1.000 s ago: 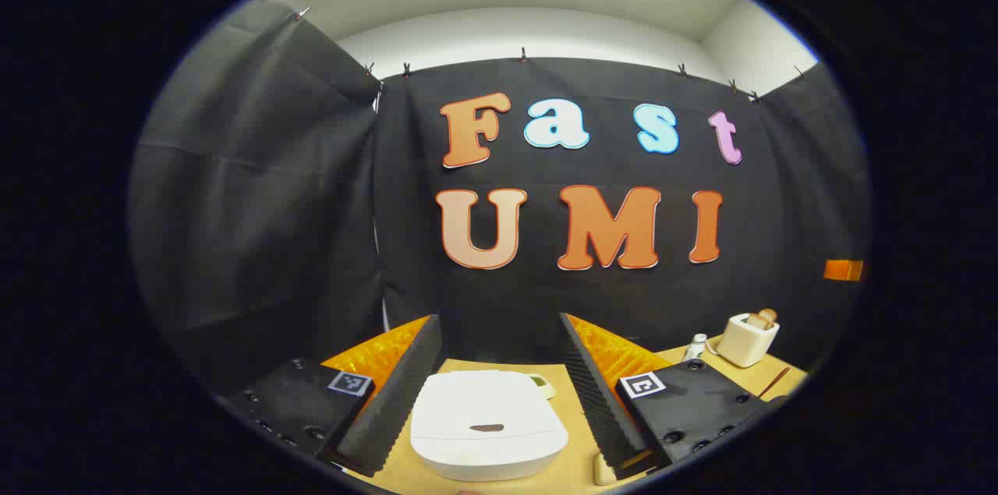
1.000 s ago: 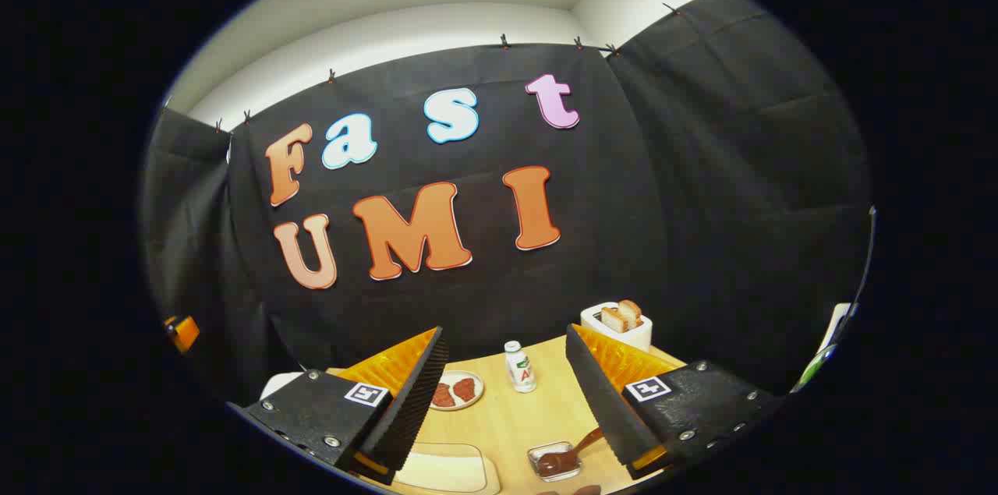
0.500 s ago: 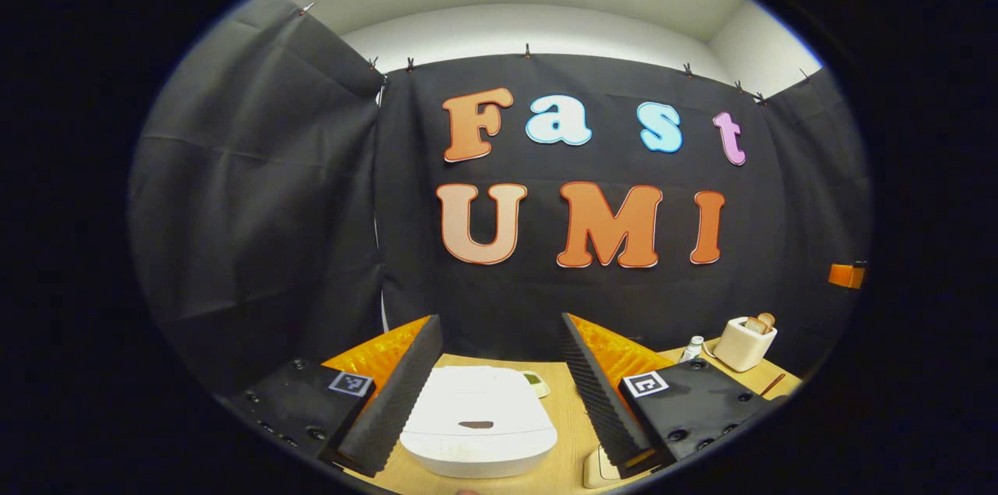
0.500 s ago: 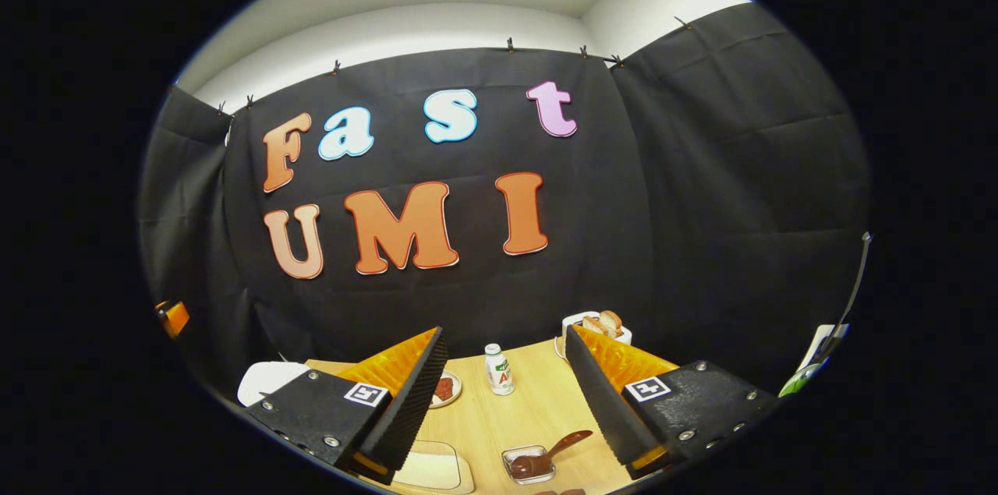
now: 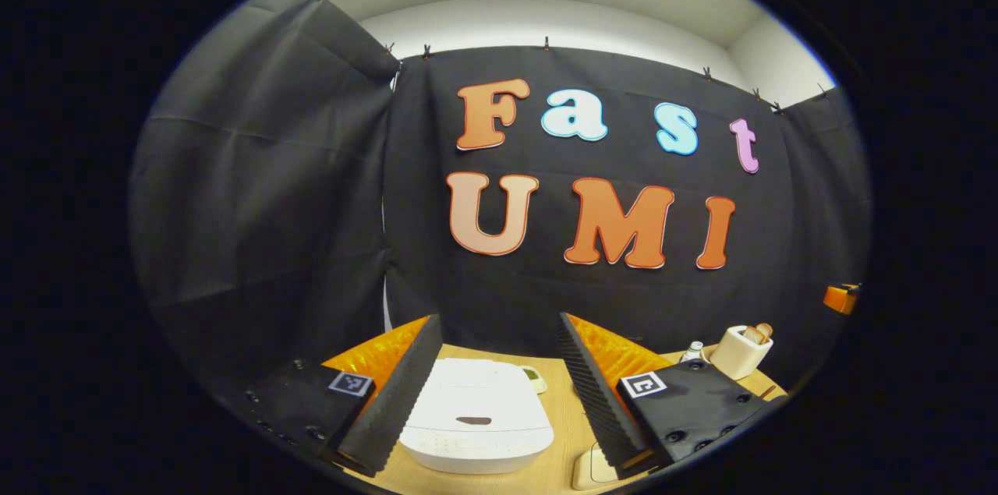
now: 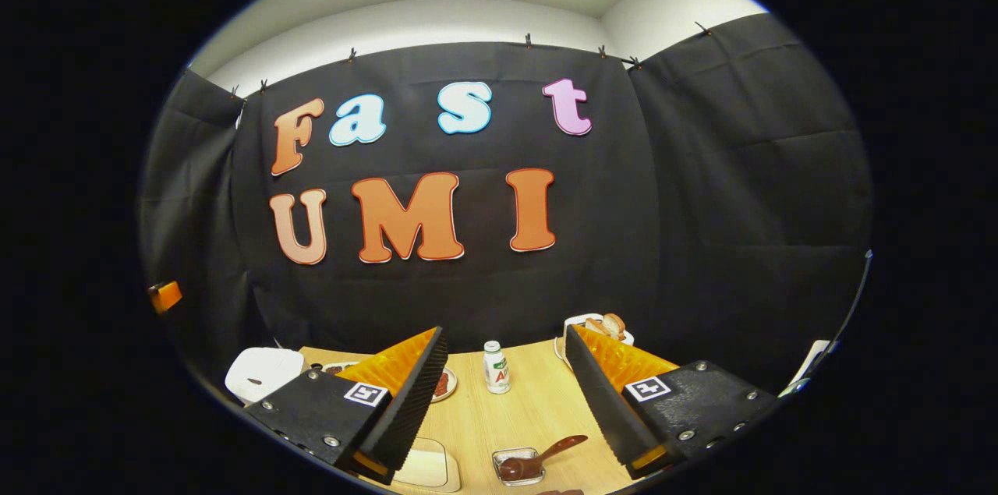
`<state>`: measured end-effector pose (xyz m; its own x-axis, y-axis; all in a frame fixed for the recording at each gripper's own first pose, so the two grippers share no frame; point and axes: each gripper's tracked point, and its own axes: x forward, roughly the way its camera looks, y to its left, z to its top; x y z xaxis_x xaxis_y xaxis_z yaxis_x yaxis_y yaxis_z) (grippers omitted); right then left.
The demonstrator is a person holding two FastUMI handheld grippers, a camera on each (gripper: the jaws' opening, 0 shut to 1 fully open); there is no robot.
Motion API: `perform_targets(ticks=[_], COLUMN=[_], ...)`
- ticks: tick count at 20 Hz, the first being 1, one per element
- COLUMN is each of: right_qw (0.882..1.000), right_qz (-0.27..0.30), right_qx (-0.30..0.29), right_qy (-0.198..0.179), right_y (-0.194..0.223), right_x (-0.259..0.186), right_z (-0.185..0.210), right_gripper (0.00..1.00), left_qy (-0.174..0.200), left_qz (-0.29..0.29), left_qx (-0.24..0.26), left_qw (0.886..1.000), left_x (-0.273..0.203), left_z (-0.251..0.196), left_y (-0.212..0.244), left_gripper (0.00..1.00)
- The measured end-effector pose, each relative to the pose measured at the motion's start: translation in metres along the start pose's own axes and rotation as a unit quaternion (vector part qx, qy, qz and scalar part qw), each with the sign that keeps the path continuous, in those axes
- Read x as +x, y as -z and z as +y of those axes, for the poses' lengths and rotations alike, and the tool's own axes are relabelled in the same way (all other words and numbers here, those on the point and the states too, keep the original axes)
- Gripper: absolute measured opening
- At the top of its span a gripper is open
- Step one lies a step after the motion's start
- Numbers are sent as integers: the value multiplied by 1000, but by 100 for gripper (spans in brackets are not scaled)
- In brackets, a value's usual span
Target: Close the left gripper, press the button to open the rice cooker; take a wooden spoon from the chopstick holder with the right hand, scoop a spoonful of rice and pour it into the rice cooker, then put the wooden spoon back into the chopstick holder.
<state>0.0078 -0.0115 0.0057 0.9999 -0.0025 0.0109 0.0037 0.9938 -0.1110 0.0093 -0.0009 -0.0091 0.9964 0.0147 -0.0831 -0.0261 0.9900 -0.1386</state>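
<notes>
At the bottom of the left gripper view we see the left gripper (image 5: 499, 382) with its fingers spread apart and nothing between them. Just beyond them, low in the centre of the frame, sits the white rice cooker (image 5: 475, 417) on the wooden table (image 5: 563, 433), its lid down, with a dark oval mark on top. A pale flat object pokes in at the lower right edge; we cannot tell what it is. Farther off, at the right of the frame, stands a white toaster (image 5: 737, 351) with bread in it, a small bottle (image 5: 692, 351) beside it.

In the right gripper view the right gripper (image 6: 507, 390) is likewise apart and empty at the bottom. Between its fingers, near the bottom edge, a small clear dish (image 6: 517, 466) holds a wooden spoon (image 6: 546, 456) whose handle tilts up to the right. Beyond it stand a small white bottle, a plate (image 6: 444, 386) partly hidden by the left finger, and the toaster. The rice cooker shows at the lower left.
</notes>
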Motion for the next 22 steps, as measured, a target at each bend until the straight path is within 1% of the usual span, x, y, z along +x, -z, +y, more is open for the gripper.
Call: perform_targets(ticks=[2,3,4,5,6,7,8,10,11,12,14,16,18,20,22], right_qw=[1000,1000,1000,1000,1000,1000,1000,1000,1000,1000,1000,1000,1000,1000,999], right_qz=[1,3,4,4,4,5,7,10,10,12,14,16,20,23,25], right_qx=[-8,-11,-14,-16,-15,-14,-13,-13,-13,-14,-14,-13,-11,-14,-20], right_qy=[-1,-2,-3,-3,-5,-7,-9,-10,-10,-10,-9,-8,-11,-16,-7], right_y=[3,4,5,5,5,6,7,9,10,11,13,14,17,21,24], right_x=[3,5,6,7,8,8,9,11,10,10,10,11,11,10,12], right_z=[2,3,3,3,4,5,6,6,6,5,3,2,3,5,-1], right_gripper=[95,95,95,95,95,95,95,95,95,95,95,95,95,95,95], left_qy=[-3,-4,-7,-12,-17,-16,-16,-25,-33,-21,-24,-22,-15,-11,-2], left_qz=[3,4,2,0,-3,-5,-5,-3,-4,3,8,27,47,64,90], left_qx=[-1,1,3,6,9,9,11,18,18,16,12,25,29,45,45], left_qw=[1000,1000,1000,1000,1000,1000,1000,1000,999,1000,1000,999,998,997,995], left_x=[1,1,2,3,3,3,1,2,1,4,2,5,9,19,29], left_z=[3,3,5,6,9,8,7,11,15,10,10,14,13,16,16], left_y=[2,2,2,1,-1,-3,-3,-2,-2,0,3,12,22,34,47], left_gripper=[99,100,91,87,81,79,63,37,21,5,5,4,4,4,4])
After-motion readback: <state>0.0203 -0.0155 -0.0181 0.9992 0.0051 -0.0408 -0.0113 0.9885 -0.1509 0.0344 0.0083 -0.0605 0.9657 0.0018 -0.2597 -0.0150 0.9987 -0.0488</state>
